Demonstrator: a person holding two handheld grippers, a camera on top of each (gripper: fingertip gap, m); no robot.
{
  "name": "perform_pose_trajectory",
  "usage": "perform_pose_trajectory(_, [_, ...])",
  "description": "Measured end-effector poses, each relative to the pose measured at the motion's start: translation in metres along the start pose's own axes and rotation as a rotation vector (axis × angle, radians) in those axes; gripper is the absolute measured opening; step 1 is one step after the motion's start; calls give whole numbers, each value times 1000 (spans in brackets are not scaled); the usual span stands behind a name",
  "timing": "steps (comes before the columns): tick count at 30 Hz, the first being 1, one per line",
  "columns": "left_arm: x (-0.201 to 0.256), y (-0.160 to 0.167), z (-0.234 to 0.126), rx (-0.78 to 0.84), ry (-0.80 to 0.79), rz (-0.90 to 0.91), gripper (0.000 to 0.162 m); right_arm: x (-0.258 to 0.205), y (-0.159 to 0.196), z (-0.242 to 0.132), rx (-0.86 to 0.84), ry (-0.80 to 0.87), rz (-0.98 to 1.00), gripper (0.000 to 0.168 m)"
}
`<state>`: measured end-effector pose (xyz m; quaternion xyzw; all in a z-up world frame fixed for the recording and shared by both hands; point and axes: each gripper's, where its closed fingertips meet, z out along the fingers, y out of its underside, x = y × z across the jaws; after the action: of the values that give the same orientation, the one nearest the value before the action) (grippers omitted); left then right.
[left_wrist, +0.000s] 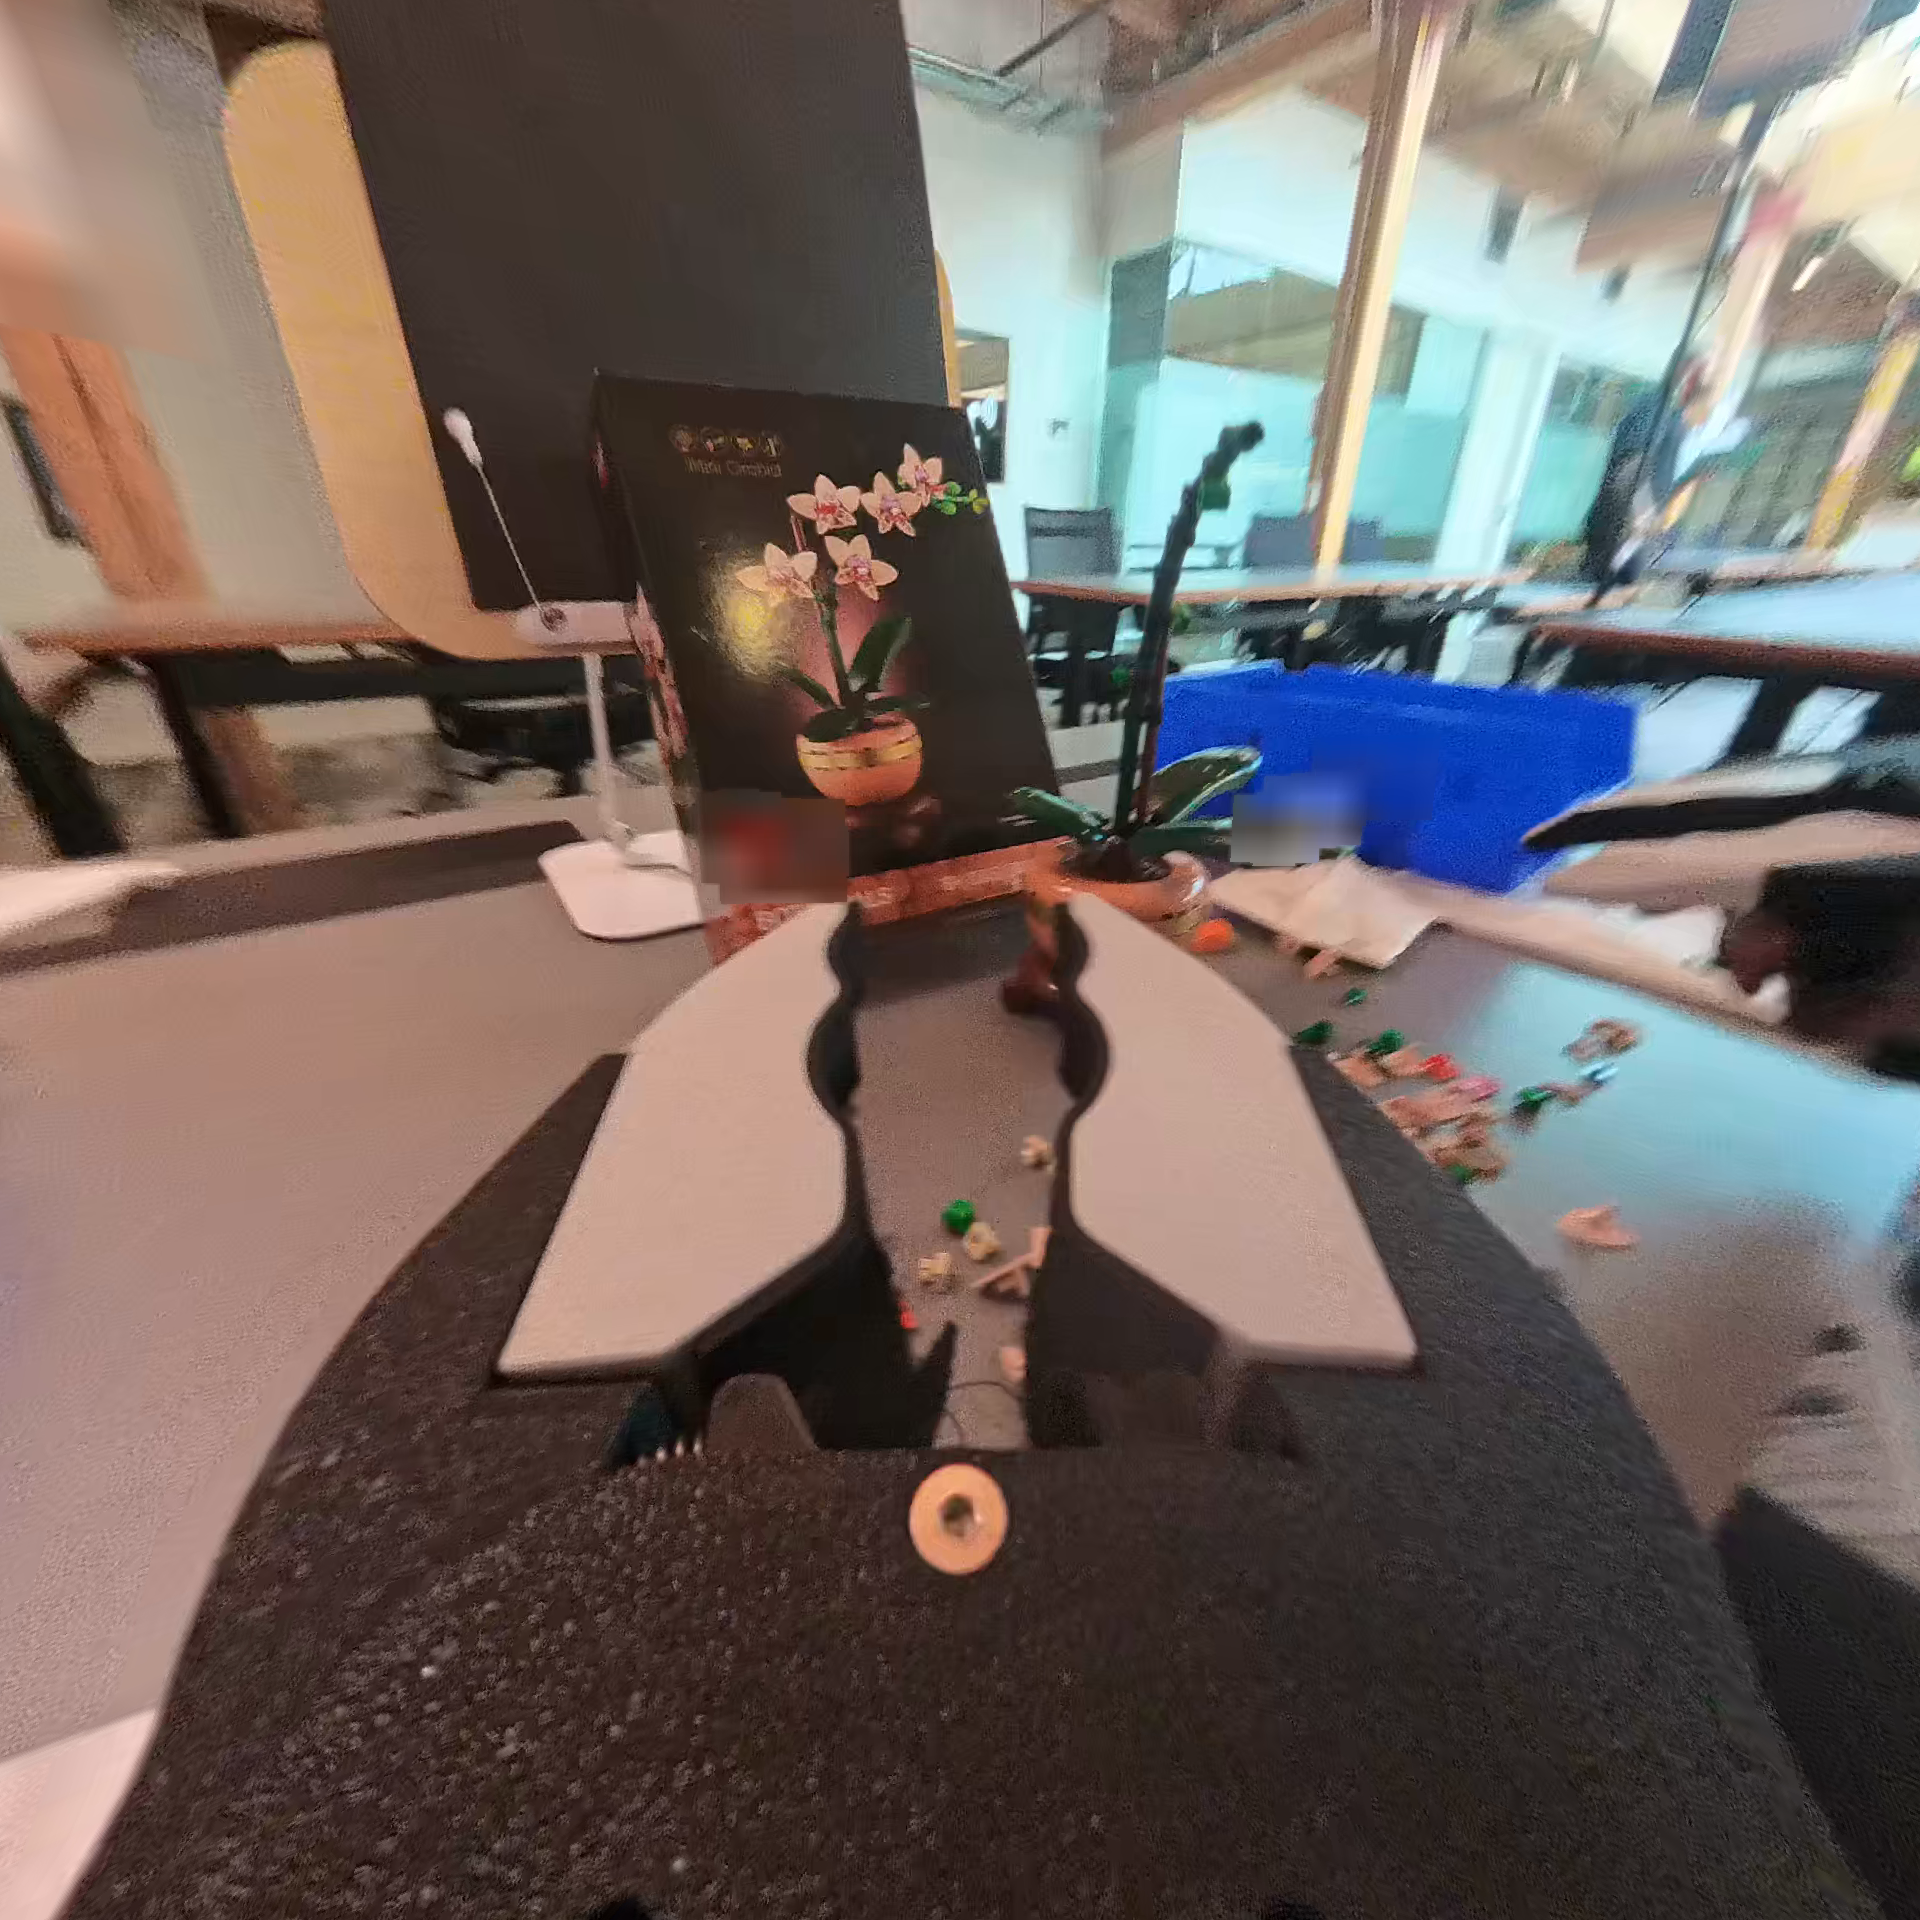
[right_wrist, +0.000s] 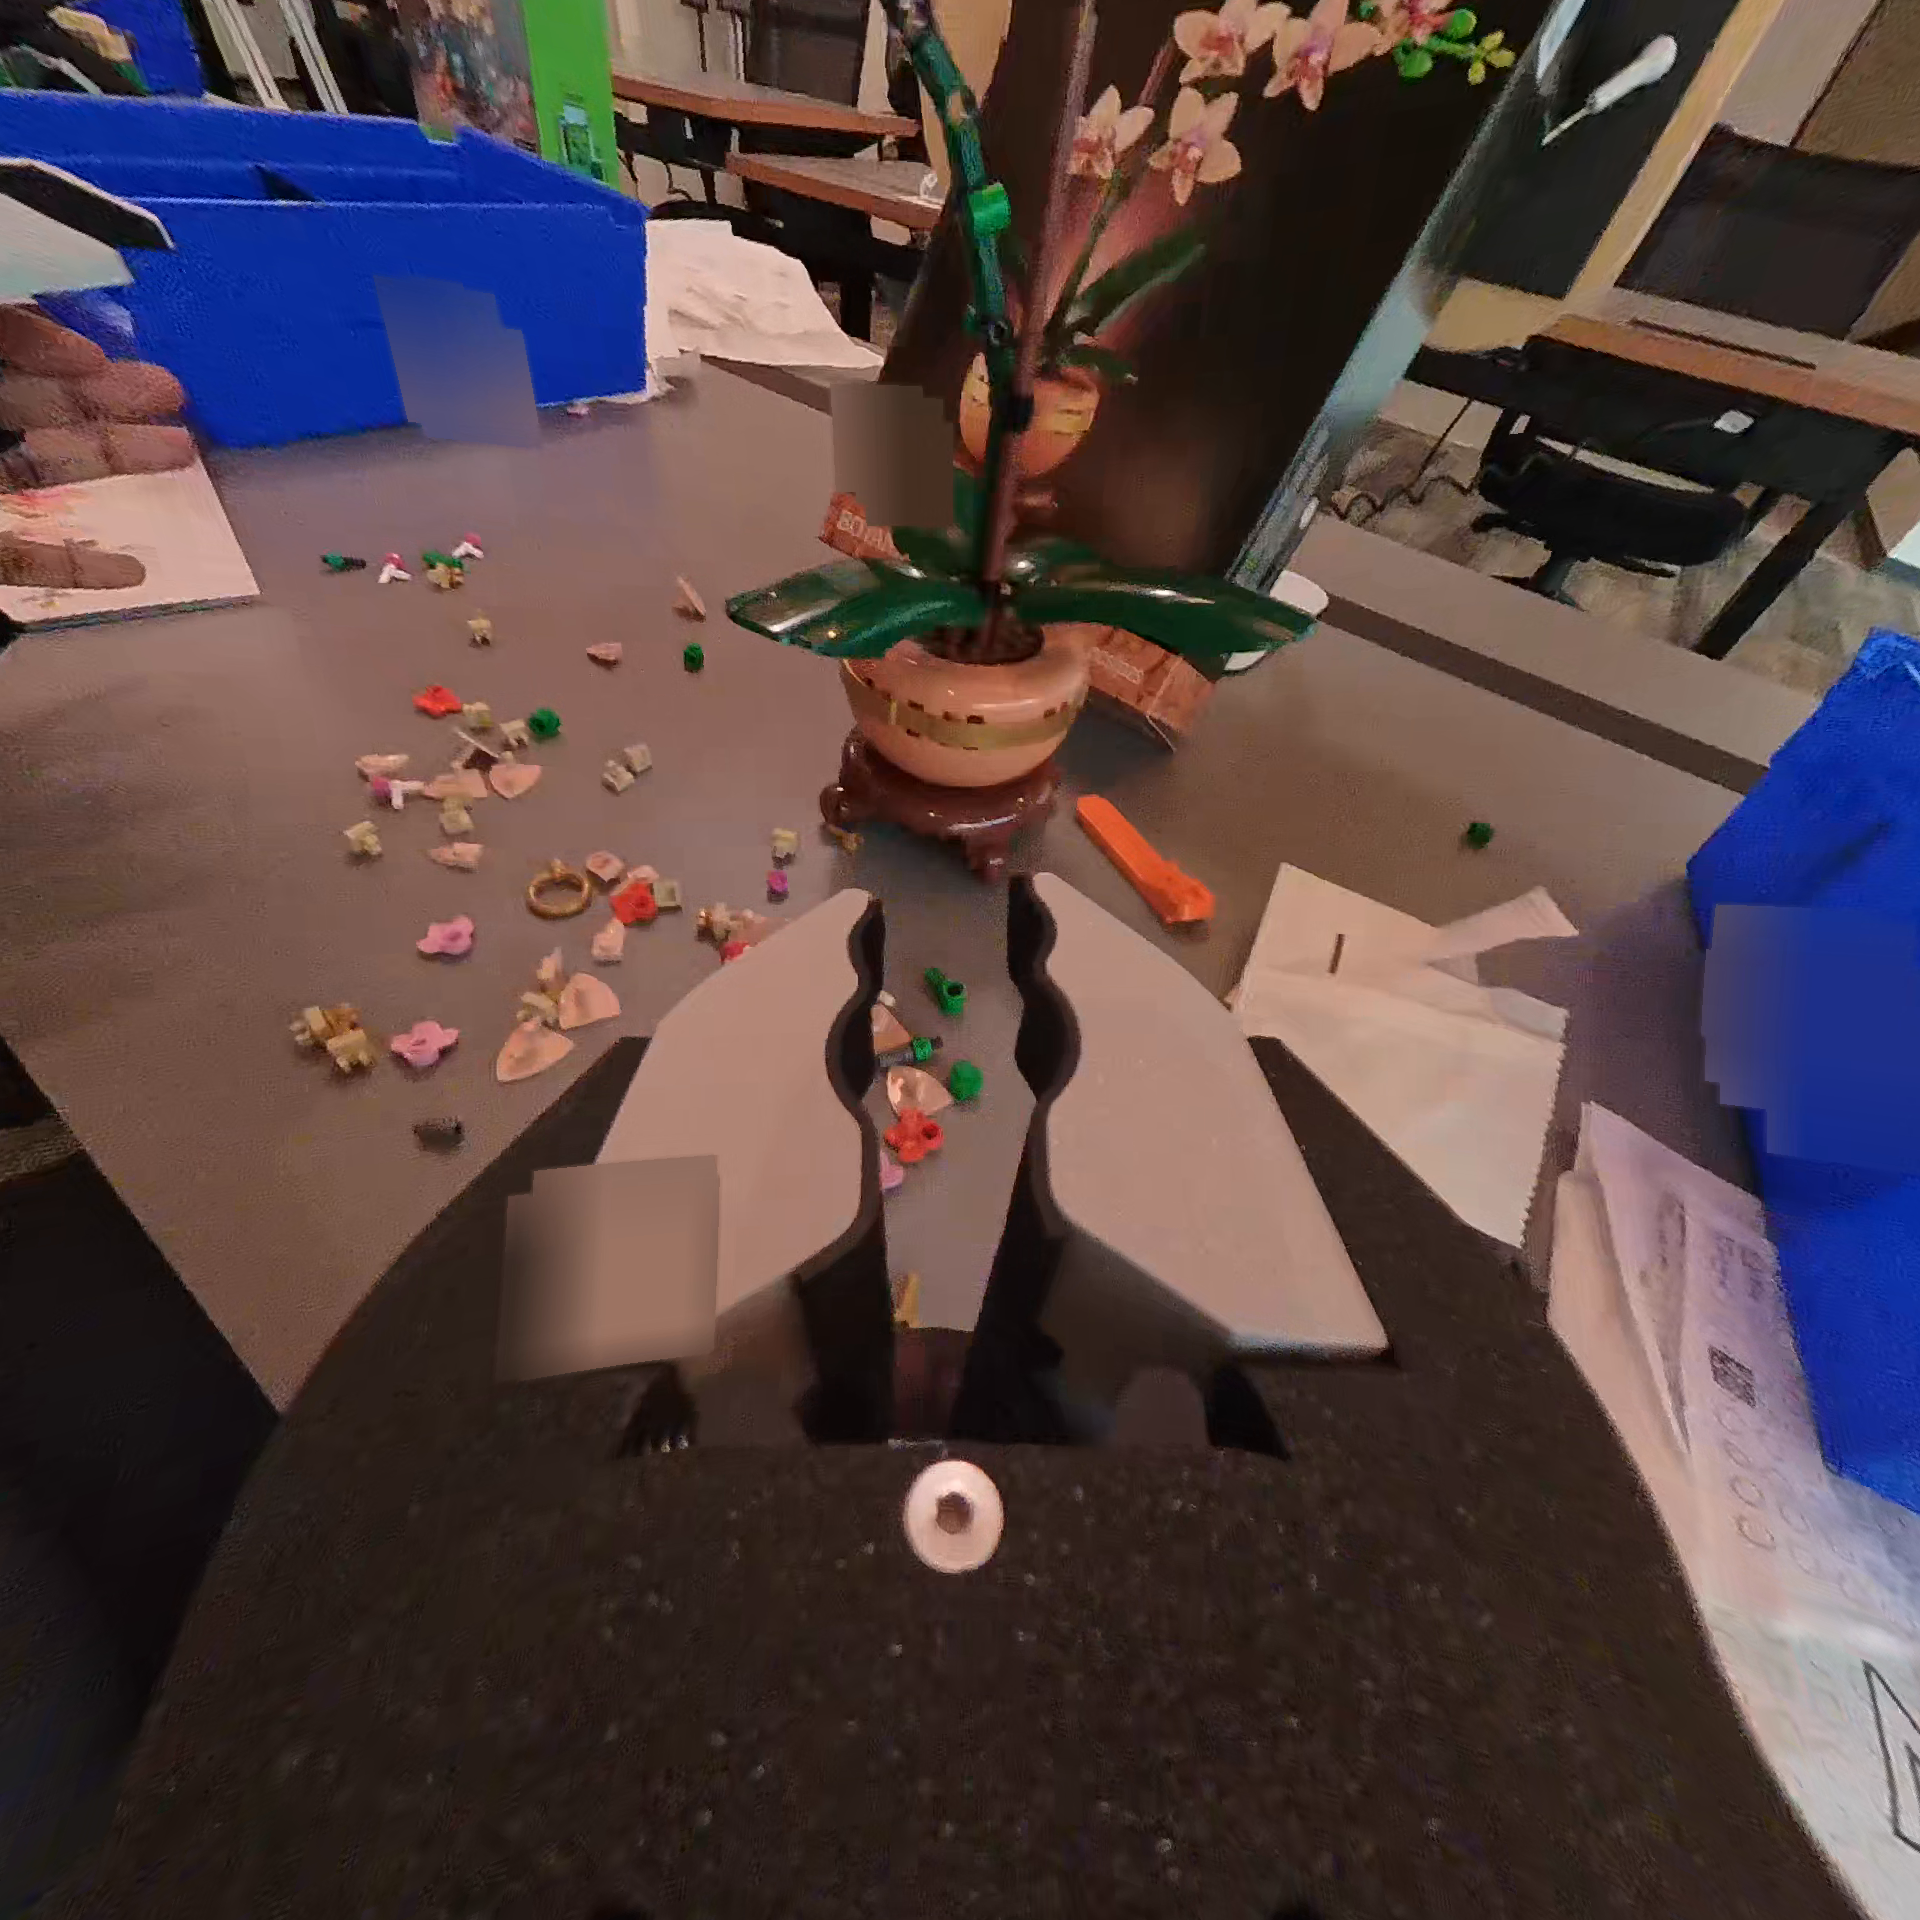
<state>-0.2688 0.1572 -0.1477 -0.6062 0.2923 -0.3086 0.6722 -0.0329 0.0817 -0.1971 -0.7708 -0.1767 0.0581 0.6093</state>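
Note:
A brick-built orchid with a tan pot (right_wrist: 961, 707), dark brown base, green leaves and a bare green stem stands on the grey table (right_wrist: 623, 499). My right gripper (right_wrist: 945, 904) is open and empty, its tips just short of the pot's base, hovering over several loose small pieces (right_wrist: 914, 1132). My left gripper (left_wrist: 961, 925) is open and empty, low over the table, with the pot (left_wrist: 1127, 883) just beyond its right fingertip and a few loose pieces (left_wrist: 977, 1242) between its fingers. The right gripper (left_wrist: 1766, 831) shows at the right edge of the left wrist view.
The dark orchid box (left_wrist: 821, 644) stands upright behind the pot. Many small pink, tan, green and red pieces (right_wrist: 499, 831), a gold ring (right_wrist: 559, 888) and an orange separator tool (right_wrist: 1143, 857) lie around. Blue bins (right_wrist: 312, 281), white paper bags (right_wrist: 1403, 1039), a booklet (right_wrist: 114, 551) and a white stand (left_wrist: 623, 883) ring the area.

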Motion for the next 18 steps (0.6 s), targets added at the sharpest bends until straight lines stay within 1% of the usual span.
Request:
perform_pose_trajectory(1, [1, -1, -1, 8, 27, -73, 55, 4, 3, -4, -6, 1, 3, 26])
perform_pose_trajectory(2, [2, -2, 0, 11, 53, -139, 95, 6, 5, -6, -10, -12, -8, 31])
perform_pose_trajectory(4, [5, 2, 3, -17, 90, -232, 110, 3, 12, -7, -35, -66, -56, 33])
perform_pose_trajectory(5, [5, 5, 4, -41, 89, -244, 117, 0, 16, -4, -54, -89, -84, 42])
perform_pose_trajectory(6, [6, 8, 4, -53, 83, -228, 124, -3, 19, -1, -73, -113, -112, 43])
perform_pose_trajectory(8, [10, 11, 5, -60, 83, -179, 139, -21, 23, 8, -92, -234, -172, 42])
perform_pose_trajectory(9, [13, 13, 6, -74, 91, -161, 146, -27, 26, 15, -115, -281, -199, 37])
perform_pose_trajectory(12, [20, 19, 10, -98, 102, -129, 146, -29, 36, 44, -206, -362, -212, 21])
perform_pose_trajectory(16, [21, 25, 11, -121, 87, -85, 143, -43, 46, 69, -316, -594, -243, 19])
perform_pose_trajectory(18, [23, 32, 11, -145, 91, -61, 141, -47, 51, 79, -345, -633, -295, 18])
